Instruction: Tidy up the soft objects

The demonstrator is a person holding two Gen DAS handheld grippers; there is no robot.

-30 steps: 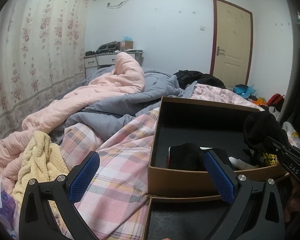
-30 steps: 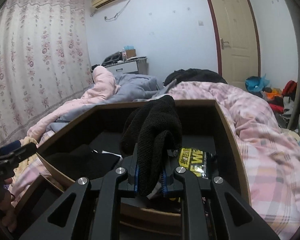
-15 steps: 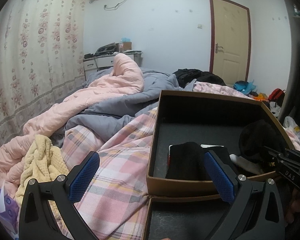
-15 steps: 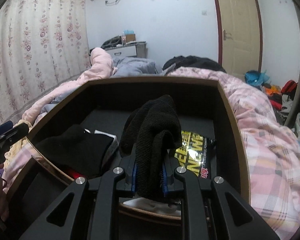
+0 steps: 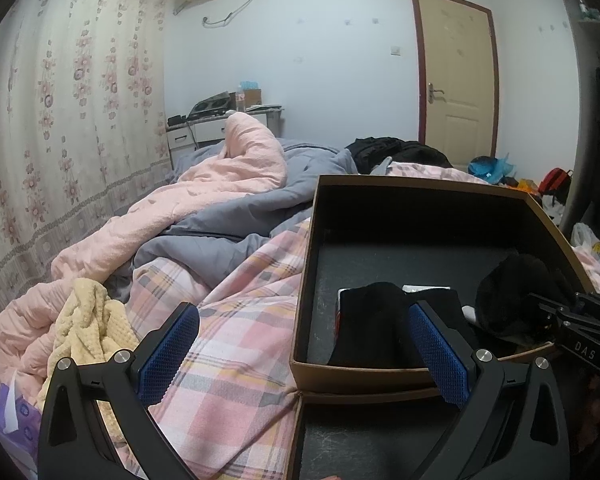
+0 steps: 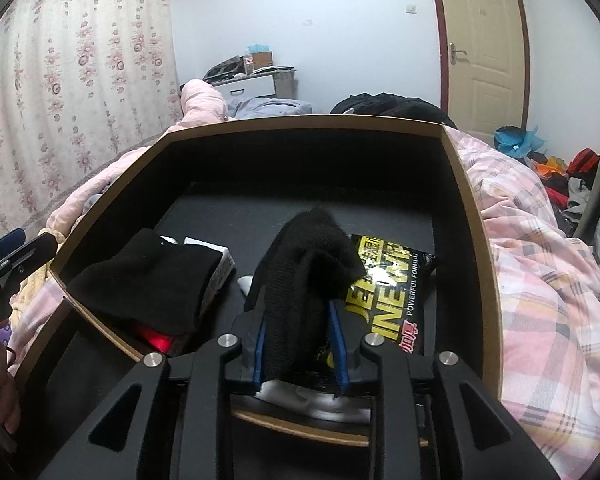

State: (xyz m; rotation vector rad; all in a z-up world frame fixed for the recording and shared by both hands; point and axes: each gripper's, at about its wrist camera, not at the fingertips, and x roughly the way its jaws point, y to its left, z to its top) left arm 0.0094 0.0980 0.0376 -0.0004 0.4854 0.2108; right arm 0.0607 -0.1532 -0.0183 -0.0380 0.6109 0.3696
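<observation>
Black knit item (image 6: 300, 280) sits between the right gripper (image 6: 298, 344) pads inside the cardboard box (image 6: 466, 216); jaws have just been opening (right pad clear). Left gripper (image 5: 300, 354) stands wide open, empty, beside the box.

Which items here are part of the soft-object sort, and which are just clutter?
In play:
- black knit sock, between the right gripper jaws, which have just been opening
- folded black sock in the box
- cardboard box
- yellow fuzzy cloth
- left gripper, open, empty

Lying about:
- yellow-print packet
- pink duvet
- door
</observation>
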